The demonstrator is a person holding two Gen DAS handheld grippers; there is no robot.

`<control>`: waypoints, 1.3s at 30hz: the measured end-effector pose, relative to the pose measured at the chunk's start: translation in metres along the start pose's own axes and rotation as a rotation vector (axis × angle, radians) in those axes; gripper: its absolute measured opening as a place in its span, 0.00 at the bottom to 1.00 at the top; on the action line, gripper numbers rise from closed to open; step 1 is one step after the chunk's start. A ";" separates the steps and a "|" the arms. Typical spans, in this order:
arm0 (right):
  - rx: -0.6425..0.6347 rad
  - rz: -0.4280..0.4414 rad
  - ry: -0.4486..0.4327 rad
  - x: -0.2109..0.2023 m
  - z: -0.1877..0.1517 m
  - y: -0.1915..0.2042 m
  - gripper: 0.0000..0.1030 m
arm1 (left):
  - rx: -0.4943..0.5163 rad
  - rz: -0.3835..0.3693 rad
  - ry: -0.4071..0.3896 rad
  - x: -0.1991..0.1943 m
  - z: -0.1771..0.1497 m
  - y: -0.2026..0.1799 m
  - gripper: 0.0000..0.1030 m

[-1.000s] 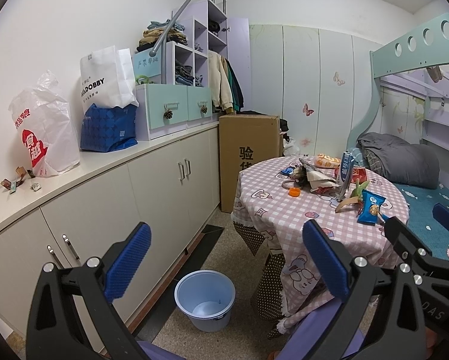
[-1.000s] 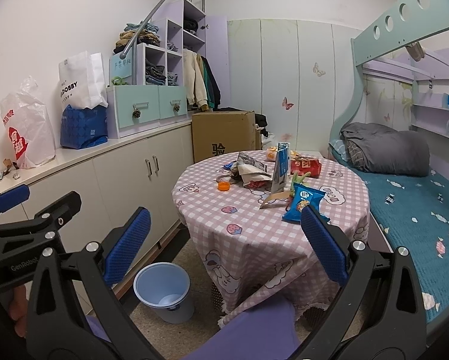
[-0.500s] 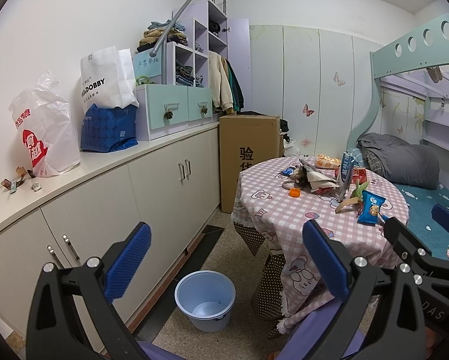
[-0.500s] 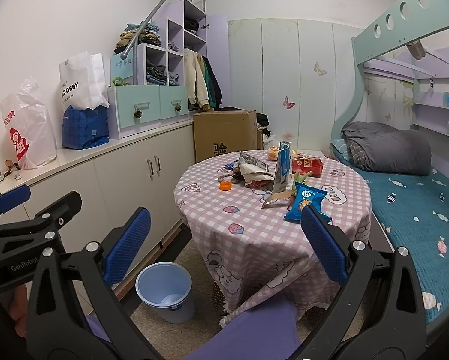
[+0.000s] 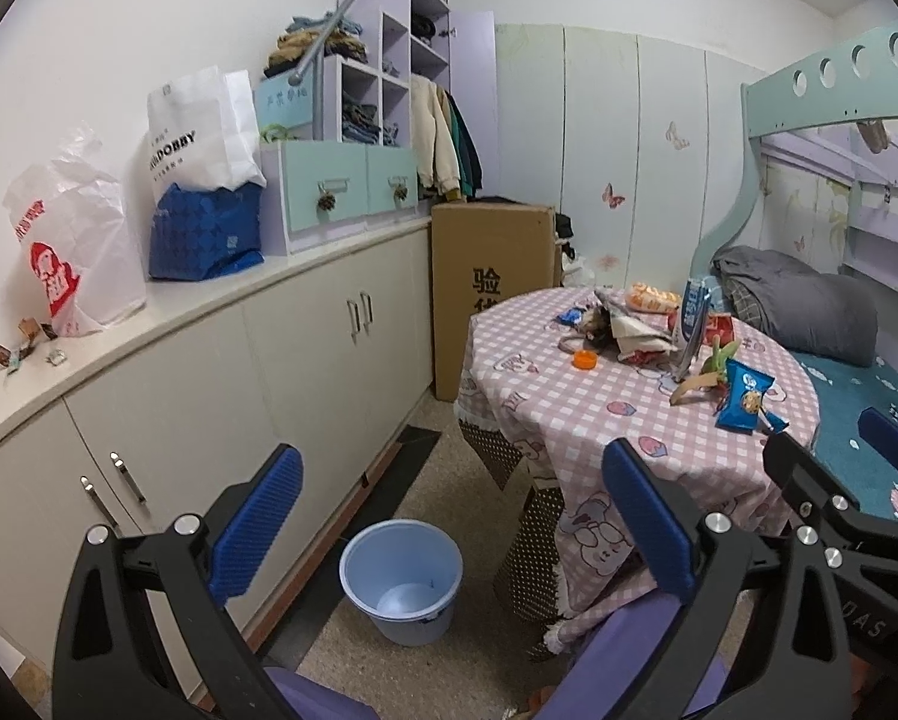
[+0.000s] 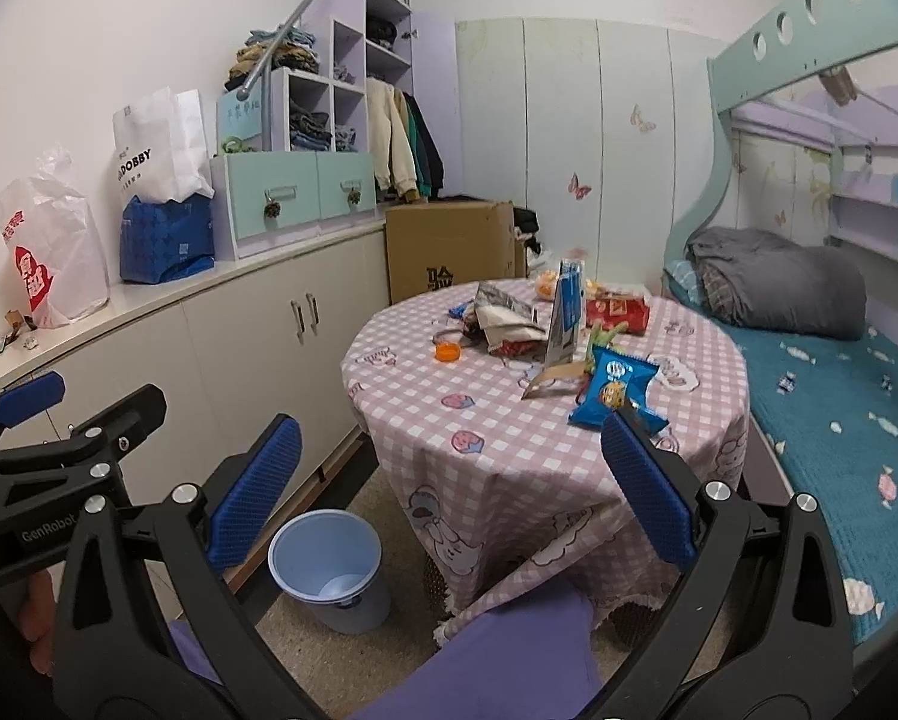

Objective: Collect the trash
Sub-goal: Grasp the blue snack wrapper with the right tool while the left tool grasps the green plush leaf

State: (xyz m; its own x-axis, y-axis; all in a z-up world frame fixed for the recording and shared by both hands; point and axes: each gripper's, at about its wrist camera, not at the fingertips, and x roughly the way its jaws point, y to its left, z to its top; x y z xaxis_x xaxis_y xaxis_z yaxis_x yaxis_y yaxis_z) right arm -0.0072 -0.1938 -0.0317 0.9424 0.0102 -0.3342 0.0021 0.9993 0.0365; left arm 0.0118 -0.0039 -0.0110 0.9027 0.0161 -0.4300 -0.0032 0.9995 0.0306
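I am at the start; both my left gripper [image 5: 449,516] and right gripper [image 6: 449,480] are spread wide and hold nothing; the blue snack bag [image 6: 614,387] lies on the table [image 6: 509,456]; next I reach for it, then drop it in the blue bucket [image 6: 328,567].

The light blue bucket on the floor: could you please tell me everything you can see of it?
The light blue bucket is a round, smooth, plastic-looking pail that narrows slightly toward its base and has a rolled rim. It stands upright and open on the speckled floor, between the white cabinets and the round table with its pink checked cloth. No trash is visible inside; its pale bottom shows through the opening. Only the floor touches it, and neither hand-held gripper is near its rim.
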 end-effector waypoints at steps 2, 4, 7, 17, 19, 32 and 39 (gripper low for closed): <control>0.000 -0.008 0.014 0.007 -0.001 -0.004 0.95 | 0.014 -0.002 0.011 0.008 0.000 -0.006 0.94; 0.002 -0.017 0.043 0.017 -0.001 -0.011 0.95 | 0.023 -0.012 0.023 0.020 0.003 -0.012 0.94; 0.012 -0.036 0.066 0.031 0.000 -0.022 0.95 | 0.032 -0.033 0.049 0.040 0.006 -0.025 0.94; 0.122 -0.108 0.153 0.091 0.001 -0.080 0.95 | 0.076 -0.109 0.163 0.118 0.023 -0.084 0.94; 0.131 -0.121 0.165 0.102 0.002 -0.090 0.95 | 0.079 -0.119 0.183 0.132 0.025 -0.096 0.94; 0.178 -0.167 0.297 0.179 0.000 -0.144 0.95 | 0.103 -0.171 0.296 0.211 0.038 -0.148 0.94; 0.176 -0.167 0.361 0.207 -0.004 -0.155 0.94 | 0.091 -0.170 0.371 0.240 0.037 -0.153 0.94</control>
State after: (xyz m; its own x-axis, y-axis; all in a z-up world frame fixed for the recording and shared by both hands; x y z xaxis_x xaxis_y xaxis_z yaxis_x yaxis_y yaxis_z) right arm 0.1867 -0.3463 -0.1102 0.7470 -0.1081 -0.6560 0.2310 0.9674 0.1036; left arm 0.2451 -0.1542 -0.0857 0.6711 -0.1239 -0.7309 0.1858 0.9826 0.0040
